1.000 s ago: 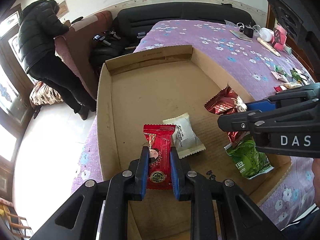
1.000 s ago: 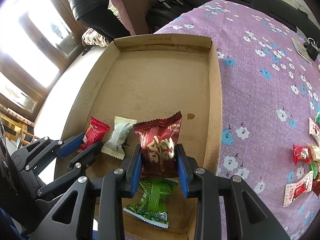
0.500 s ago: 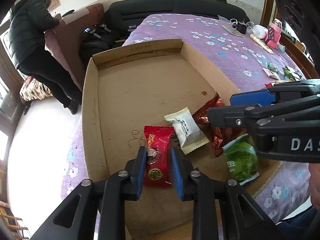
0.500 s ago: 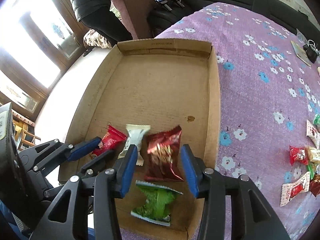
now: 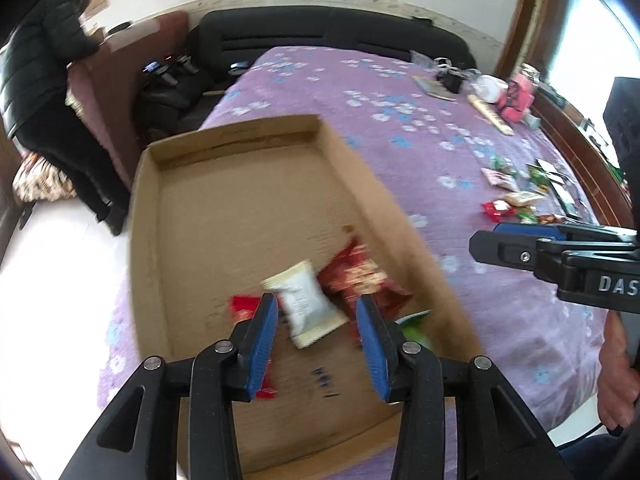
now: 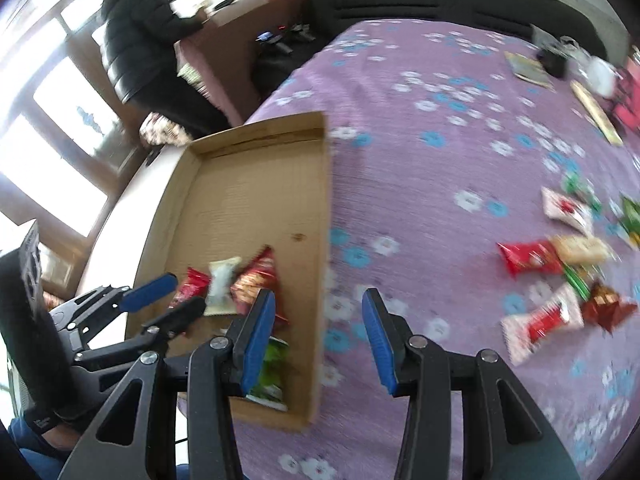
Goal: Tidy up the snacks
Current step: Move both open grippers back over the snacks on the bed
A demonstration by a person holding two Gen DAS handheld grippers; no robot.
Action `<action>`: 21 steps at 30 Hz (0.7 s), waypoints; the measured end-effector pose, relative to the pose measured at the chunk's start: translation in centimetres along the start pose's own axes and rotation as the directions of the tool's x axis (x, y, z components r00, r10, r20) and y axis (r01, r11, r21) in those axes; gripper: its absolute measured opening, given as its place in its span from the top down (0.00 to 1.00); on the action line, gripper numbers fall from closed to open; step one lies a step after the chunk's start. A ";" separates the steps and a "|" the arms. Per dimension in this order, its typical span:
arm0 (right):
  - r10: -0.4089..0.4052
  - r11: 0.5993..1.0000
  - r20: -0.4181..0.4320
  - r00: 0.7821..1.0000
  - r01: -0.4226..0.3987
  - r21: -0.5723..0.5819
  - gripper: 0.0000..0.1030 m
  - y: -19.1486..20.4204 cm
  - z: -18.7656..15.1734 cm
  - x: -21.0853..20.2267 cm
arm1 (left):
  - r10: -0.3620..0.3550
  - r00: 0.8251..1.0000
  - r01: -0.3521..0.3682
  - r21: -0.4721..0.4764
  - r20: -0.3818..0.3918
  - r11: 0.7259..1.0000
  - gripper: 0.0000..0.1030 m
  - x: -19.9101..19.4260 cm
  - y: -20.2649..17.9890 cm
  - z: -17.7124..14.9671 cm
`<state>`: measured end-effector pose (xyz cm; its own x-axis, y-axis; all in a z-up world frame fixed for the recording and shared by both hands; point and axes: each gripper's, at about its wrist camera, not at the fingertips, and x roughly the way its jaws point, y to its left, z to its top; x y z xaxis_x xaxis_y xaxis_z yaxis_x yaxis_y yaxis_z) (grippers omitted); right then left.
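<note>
Both grippers held nothing: the left gripper was opening above the shallow brown cardboard tray; the right gripper gaped over purple cloth. Loose wrapped snacks lay at three o'clock; best approached low and squarely.

Bare box floor beyond snacks

Daylight from blown-out window far left; both views motion-blurred, snack packets smeared, fisheye edges bent dark.
</note>
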<state>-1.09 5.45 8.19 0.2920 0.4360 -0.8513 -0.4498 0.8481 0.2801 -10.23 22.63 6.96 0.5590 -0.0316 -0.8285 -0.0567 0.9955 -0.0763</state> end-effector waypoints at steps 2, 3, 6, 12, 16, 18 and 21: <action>-0.014 0.999 0.001 1.000 0.014 0.043 0.57 -1.6 -0.6 -0.6 | -0.023 1.000 0.023 0.032 0.001 0.999 0.58 0.1 -1.5 0.4; -0.022 0.998 0.001 1.000 0.022 0.058 0.57 -2.2 -0.8 -0.9 | -0.033 0.999 0.033 0.049 0.000 0.998 0.58 0.2 -2.3 0.6; -0.052 0.993 0.006 0.999 0.051 0.108 0.57 -4.6 -1.8 -2.1 | -0.066 0.998 0.066 0.097 -0.003 0.993 0.58 0.6 -4.9 1.1; -0.110 0.969 0.013 0.994 0.104 0.225 0.57 -9.8 -4.1 -4.6 | -0.137 0.990 0.140 0.187 -0.031 0.972 0.58 1.6 -10.2 1.8; -0.140 0.944 0.006 0.990 0.131 0.303 0.57 -13.1 -5.9 -6.0 | -0.178 0.982 0.187 0.232 -0.057 0.955 0.58 2.3 -13.5 2.1; -0.154 0.933 0.005 0.988 0.144 0.331 0.57 -14.4 -6.7 -6.7 | -0.196 0.978 0.209 0.249 -0.074 0.946 0.58 2.8 -15.0 2.2; -0.175 0.916 0.001 0.985 0.162 0.368 0.57 -16.3 -7.8 -7.7 | -0.218 0.970 0.238 0.254 -0.106 0.937 0.58 3.9 -16.9 2.4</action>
<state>-2.60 -14.11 6.74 0.3672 0.2811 -0.8867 -0.0542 0.9581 0.2813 -5.13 5.90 6.39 0.4666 -0.2570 -0.8463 0.2904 0.9483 -0.1279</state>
